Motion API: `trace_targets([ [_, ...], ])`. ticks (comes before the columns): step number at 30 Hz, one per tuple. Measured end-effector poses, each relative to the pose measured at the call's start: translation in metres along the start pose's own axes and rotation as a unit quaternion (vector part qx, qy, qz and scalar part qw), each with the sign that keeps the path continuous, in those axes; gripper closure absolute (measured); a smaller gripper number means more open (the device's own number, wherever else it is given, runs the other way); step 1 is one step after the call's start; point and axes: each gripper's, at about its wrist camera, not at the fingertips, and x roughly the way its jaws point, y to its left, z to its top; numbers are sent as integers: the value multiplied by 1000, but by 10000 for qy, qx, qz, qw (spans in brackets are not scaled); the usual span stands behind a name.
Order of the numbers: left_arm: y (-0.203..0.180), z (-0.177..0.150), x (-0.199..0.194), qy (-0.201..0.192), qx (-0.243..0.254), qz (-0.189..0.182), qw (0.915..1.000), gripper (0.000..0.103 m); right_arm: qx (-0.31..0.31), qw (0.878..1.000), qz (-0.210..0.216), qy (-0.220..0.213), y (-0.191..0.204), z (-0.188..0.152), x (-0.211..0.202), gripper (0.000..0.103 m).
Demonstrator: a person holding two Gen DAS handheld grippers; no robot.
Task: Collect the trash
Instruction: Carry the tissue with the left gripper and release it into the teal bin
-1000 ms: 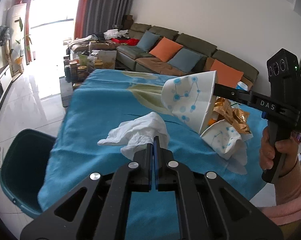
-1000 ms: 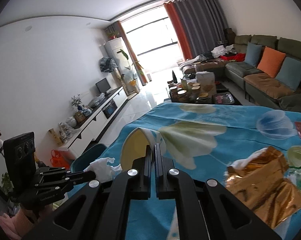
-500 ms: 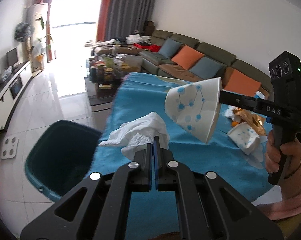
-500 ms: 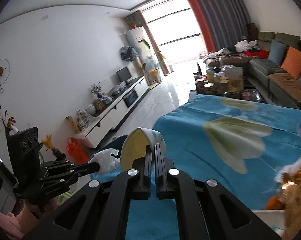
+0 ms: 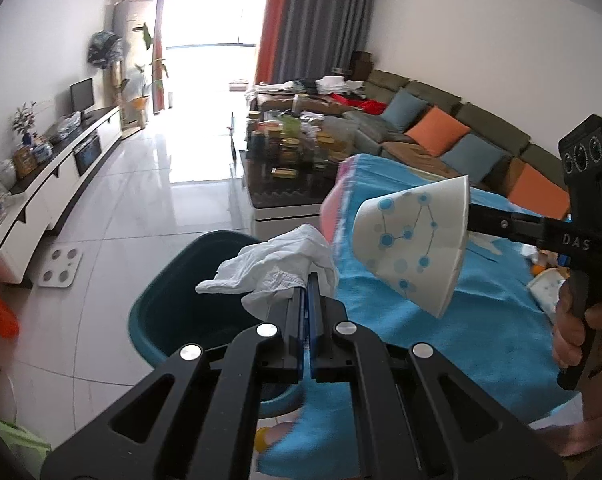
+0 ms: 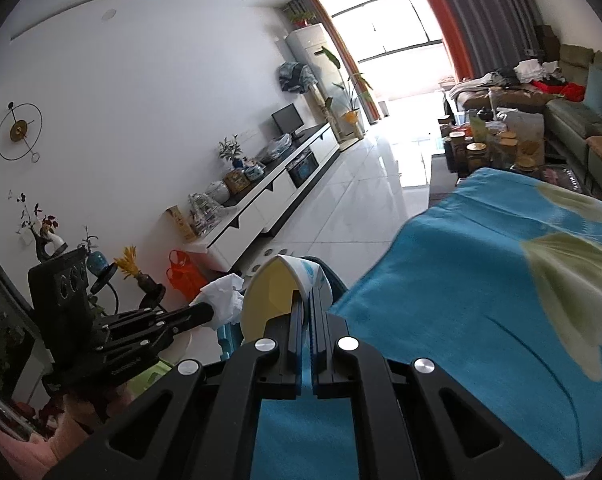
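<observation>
My left gripper (image 5: 308, 280) is shut on a crumpled white tissue (image 5: 273, 270), held in the air over the near rim of a dark teal trash bin (image 5: 173, 312) on the floor. My right gripper (image 6: 308, 294) is shut on the rim of a white paper cup with blue dots (image 5: 417, 240), its yellowish inside (image 6: 267, 292) facing the right wrist camera. The cup hangs just right of the tissue, over the edge of the blue tablecloth (image 5: 441, 320). In the right wrist view the left gripper (image 6: 217, 312) with the tissue (image 6: 223, 300) sits left of the cup.
Another crushed paper cup (image 5: 549, 288) lies on the cloth at the right. A cluttered coffee table (image 5: 289, 160) and a sofa (image 5: 441, 136) stand beyond. A white TV cabinet (image 5: 53, 176) lines the left wall; a white scale (image 5: 61, 268) lies on the tiled floor.
Both grippers have swung left, off the middle of the table toward its edge. The bin has come from the far left of the left wrist view to directly under the tissue.
</observation>
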Motion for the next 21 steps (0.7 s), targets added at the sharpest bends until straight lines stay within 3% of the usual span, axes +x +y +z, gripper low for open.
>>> trace_targets([
  [21,46,-20,55,500,-526,359,9967,101,-117,9978,-172,637,21,16,90,101],
])
